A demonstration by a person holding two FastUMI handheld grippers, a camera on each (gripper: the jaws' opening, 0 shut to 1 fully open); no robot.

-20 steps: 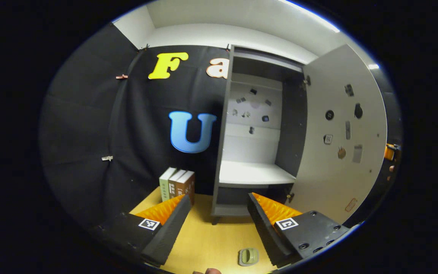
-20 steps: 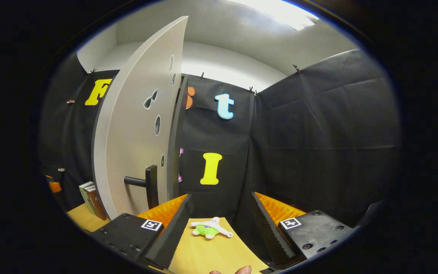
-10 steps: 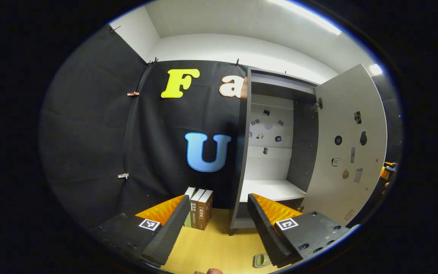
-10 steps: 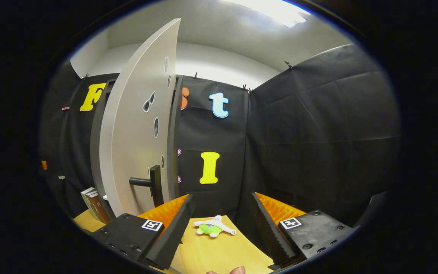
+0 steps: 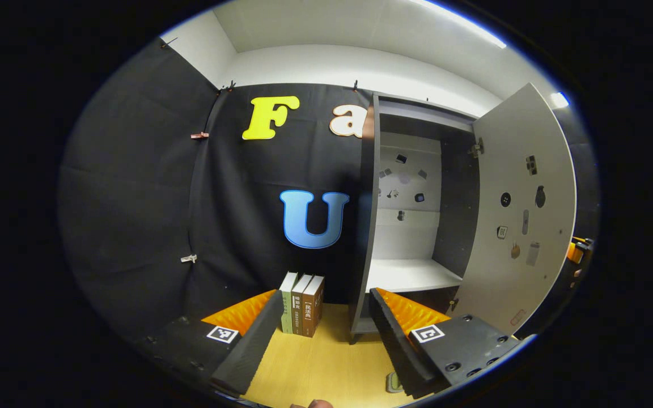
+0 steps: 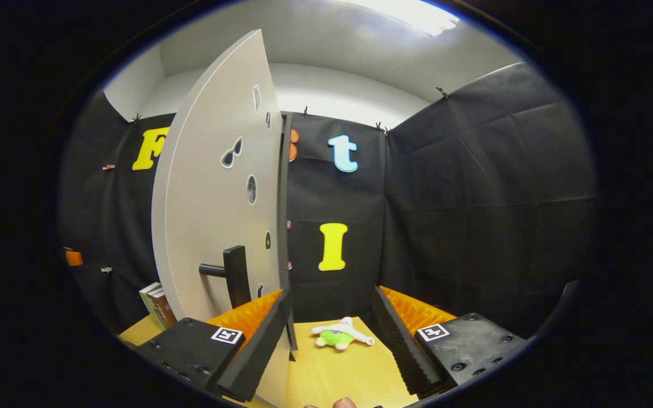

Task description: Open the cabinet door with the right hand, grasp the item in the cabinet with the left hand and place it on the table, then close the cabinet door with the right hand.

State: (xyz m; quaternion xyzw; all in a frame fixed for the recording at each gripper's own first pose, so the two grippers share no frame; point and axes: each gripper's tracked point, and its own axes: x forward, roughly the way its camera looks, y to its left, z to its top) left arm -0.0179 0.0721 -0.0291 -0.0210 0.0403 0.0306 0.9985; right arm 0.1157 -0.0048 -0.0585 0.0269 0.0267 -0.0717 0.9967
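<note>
Cabinet door (image 5: 522, 209) stands wide open; shelf (image 5: 411, 275) bare; small item (image 5: 393, 382) lies on the table (image 5: 326, 362) beside the left gripper (image 5: 323, 334), spread and empty; right gripper (image 6: 332, 337), also spread, faces the handle (image 6: 233, 272), judged ready for closing.

In the left gripper view, a small greenish item (image 5: 393, 382) on the table (image 5: 326, 362) in front of the cabinet (image 5: 411, 226) is mostly hidden behind the left gripper's finger (image 5: 400, 345), so its shape cannot be told. The small stickers on the cabinet's back wall and on the inside of its door (image 5: 522, 209) are too small to make out (just dark specks). Left of the cabinet, in the right gripper view, the books (image 6: 157, 305) are partly covered by the door's edge.
</note>
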